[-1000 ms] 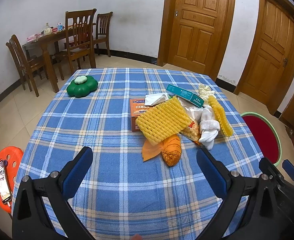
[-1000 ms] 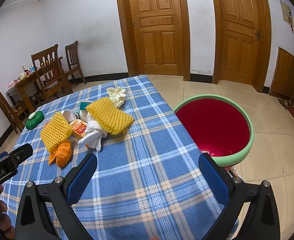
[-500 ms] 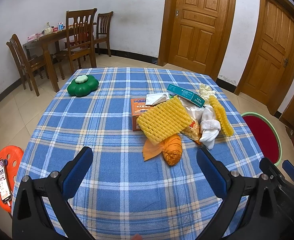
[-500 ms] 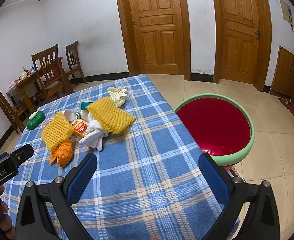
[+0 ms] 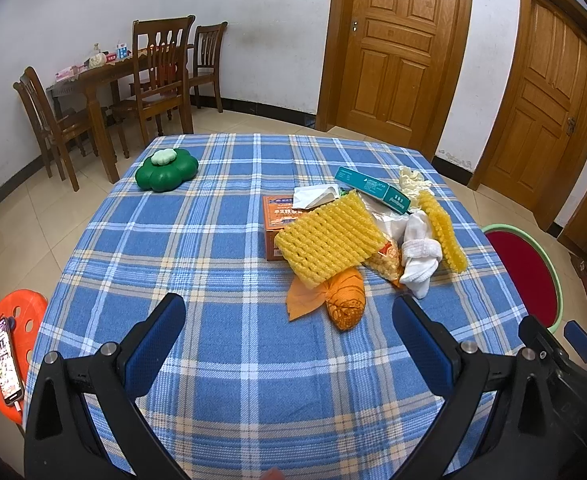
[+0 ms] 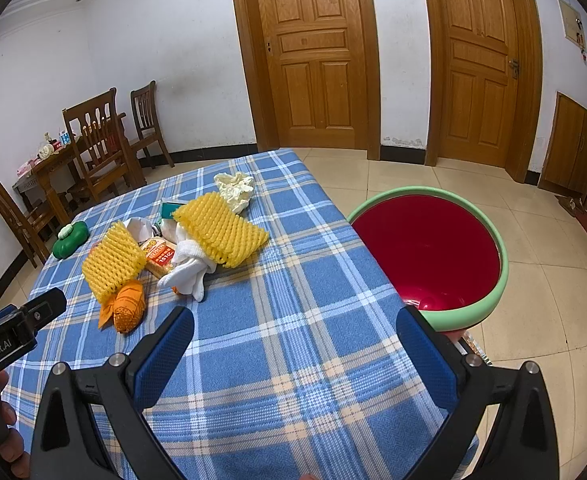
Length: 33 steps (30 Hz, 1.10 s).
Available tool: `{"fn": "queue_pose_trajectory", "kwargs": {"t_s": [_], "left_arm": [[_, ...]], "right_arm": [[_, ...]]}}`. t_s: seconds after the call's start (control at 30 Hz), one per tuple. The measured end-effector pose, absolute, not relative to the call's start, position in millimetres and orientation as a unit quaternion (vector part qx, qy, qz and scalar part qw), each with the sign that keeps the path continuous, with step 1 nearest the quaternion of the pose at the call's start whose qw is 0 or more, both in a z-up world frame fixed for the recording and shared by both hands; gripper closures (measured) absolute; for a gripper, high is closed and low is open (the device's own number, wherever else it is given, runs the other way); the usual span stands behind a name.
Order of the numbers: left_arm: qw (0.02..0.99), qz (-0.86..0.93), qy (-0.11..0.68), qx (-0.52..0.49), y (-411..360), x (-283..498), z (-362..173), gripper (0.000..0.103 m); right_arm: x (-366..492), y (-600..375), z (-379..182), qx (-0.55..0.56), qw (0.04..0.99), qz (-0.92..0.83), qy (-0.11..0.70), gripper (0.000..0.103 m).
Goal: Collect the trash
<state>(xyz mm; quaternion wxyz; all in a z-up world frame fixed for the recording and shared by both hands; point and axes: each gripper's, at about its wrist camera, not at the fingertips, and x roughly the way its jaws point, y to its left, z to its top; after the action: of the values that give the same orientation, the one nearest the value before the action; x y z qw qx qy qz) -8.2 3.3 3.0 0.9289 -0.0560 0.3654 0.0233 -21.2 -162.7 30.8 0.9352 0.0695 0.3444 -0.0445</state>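
A heap of trash lies on the blue checked tablecloth (image 5: 197,248): two yellow foam nets (image 5: 327,238) (image 6: 221,229), an orange net wrapper (image 5: 345,298) (image 6: 127,306), a white sock-like cloth (image 5: 419,258) (image 6: 189,268), an orange box (image 5: 279,216), a teal box (image 5: 373,189), a snack bag (image 6: 159,254) and crumpled paper (image 6: 235,188). My left gripper (image 5: 289,320) hangs open just short of the orange wrapper, holding nothing. My right gripper (image 6: 295,328) is open over the table's near right part. A red basin with a green rim (image 6: 429,248) (image 5: 527,276) sits beside the table's right edge.
A green flower-shaped container (image 5: 166,169) (image 6: 70,238) rests at the table's far left. An orange stool with a phone (image 5: 7,354) stands left of the table. A wooden dining table and chairs (image 5: 133,80) and two wooden doors (image 6: 317,56) line the walls.
Both views have drifted very slightly toward the trash heap; nothing was picked up and both grippers stay open.
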Motion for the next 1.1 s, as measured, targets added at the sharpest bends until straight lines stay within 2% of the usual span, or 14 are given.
{"fn": "queue_pose_trajectory", "kwargs": {"t_s": [1.1], "left_arm": [[0.922,0.044,0.379,-0.056,25,14,-5,0.001]], "right_arm": [[2,-157,27,0.054,0.932,-0.03,0.358,0.0]]}}
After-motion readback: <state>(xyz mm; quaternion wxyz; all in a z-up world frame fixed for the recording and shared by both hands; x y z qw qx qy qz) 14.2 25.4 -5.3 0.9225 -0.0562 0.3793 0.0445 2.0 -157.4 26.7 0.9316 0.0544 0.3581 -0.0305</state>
